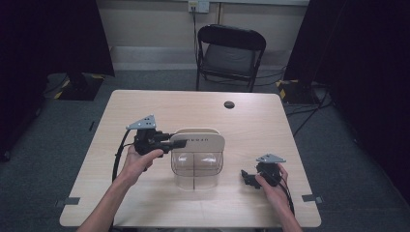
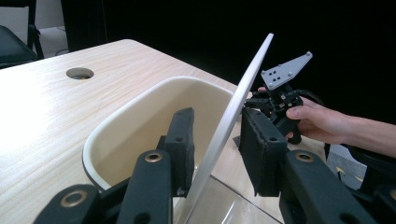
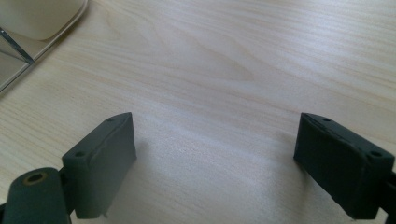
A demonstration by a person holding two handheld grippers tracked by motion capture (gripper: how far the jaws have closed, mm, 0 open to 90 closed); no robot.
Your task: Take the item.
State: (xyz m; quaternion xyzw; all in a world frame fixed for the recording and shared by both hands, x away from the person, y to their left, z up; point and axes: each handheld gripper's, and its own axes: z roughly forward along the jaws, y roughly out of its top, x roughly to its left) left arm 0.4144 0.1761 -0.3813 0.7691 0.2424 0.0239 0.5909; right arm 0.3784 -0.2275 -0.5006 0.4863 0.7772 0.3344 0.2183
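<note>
A clear plastic container (image 1: 196, 166) with a divider inside stands in the middle of the table. Its cream lid (image 1: 198, 141) is tilted up on edge over the back of the container. My left gripper (image 1: 180, 143) reaches in from the left and is shut on that lid. In the left gripper view the thin lid (image 2: 243, 93) runs slantwise between the two pads of my left gripper (image 2: 217, 116), above a cream tub (image 2: 140, 116). My right gripper (image 1: 249, 178) rests low on the table, right of the container. It stands open (image 3: 215, 135) over bare wood, holding nothing.
The light wooden table (image 1: 145, 106) has a round cable hole (image 1: 229, 104) near its far edge. A black folding chair (image 1: 229, 53) stands behind the table. The container's corner (image 3: 14, 51) lies at the upper left of the right gripper view.
</note>
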